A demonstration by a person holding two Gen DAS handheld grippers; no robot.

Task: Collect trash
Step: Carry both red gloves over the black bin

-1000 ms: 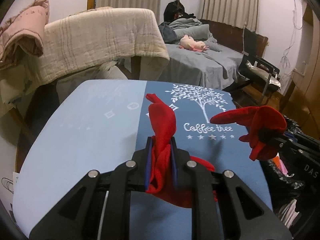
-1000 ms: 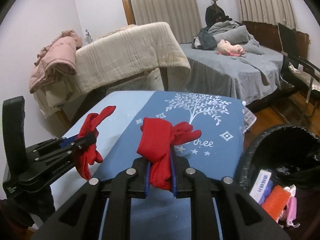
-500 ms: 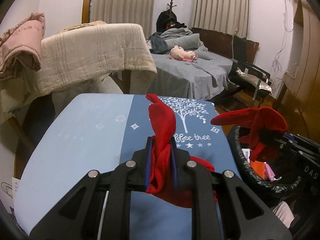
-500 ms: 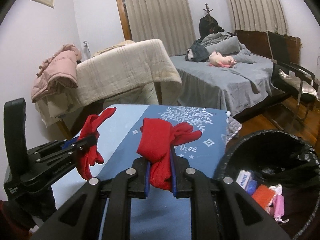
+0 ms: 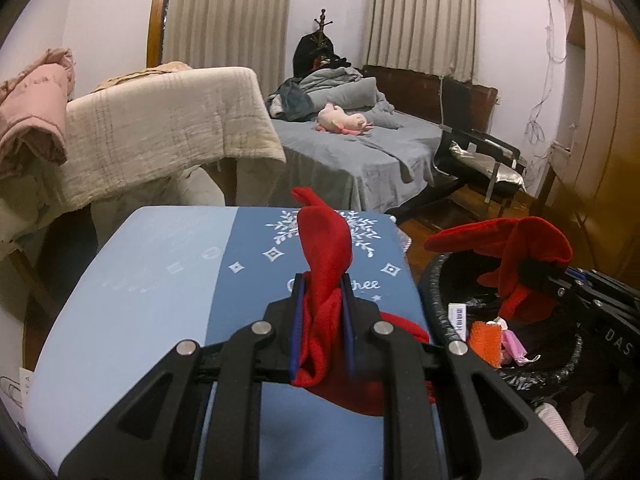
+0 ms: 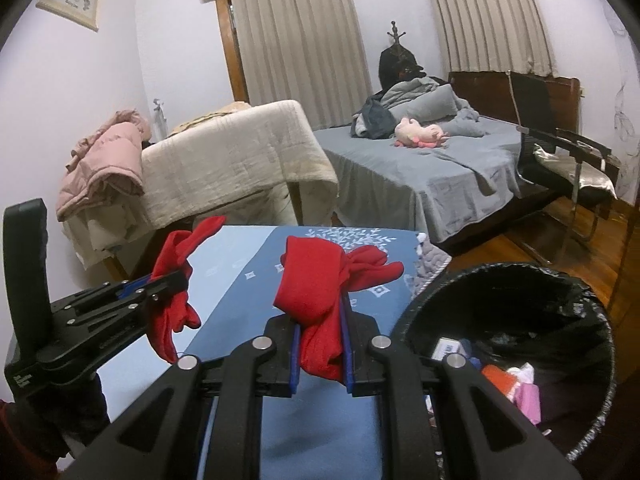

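We hold two pieces of red cloth above a small table draped in a blue cover (image 5: 160, 300), one in each gripper. The left gripper (image 5: 322, 300) is clamped tight on a twisted red cloth (image 5: 326, 240), its blue-padded fingers (image 5: 297, 320) pressing the fabric from both sides while a loose end stands up over the white tree print and another fold droops below the jaws. From the right wrist view that same left gripper (image 6: 176, 280) shows at the left edge, its cloth (image 6: 176, 256) bunched around the tips. The right gripper (image 6: 320, 320) is likewise closed on a second red cloth (image 6: 316, 280), whose knotted end (image 6: 372, 266) juts to the right. In the left wrist view the right gripper's cloth (image 5: 520, 252) hangs above the near rim of the trash bin. The bin (image 6: 592, 360), lined with a black bag, stands just beside the table's right edge and holds an orange scrap (image 5: 486, 342), something pink (image 6: 528, 396) and a small white box (image 6: 448, 348). Behind, a beige blanket (image 6: 240, 160) hangs over furniture, a pink jacket (image 6: 104, 164) beside it, and a plush toy (image 6: 420, 134) lies on a grey bed (image 6: 420, 184) next to a black chair (image 6: 568, 160).
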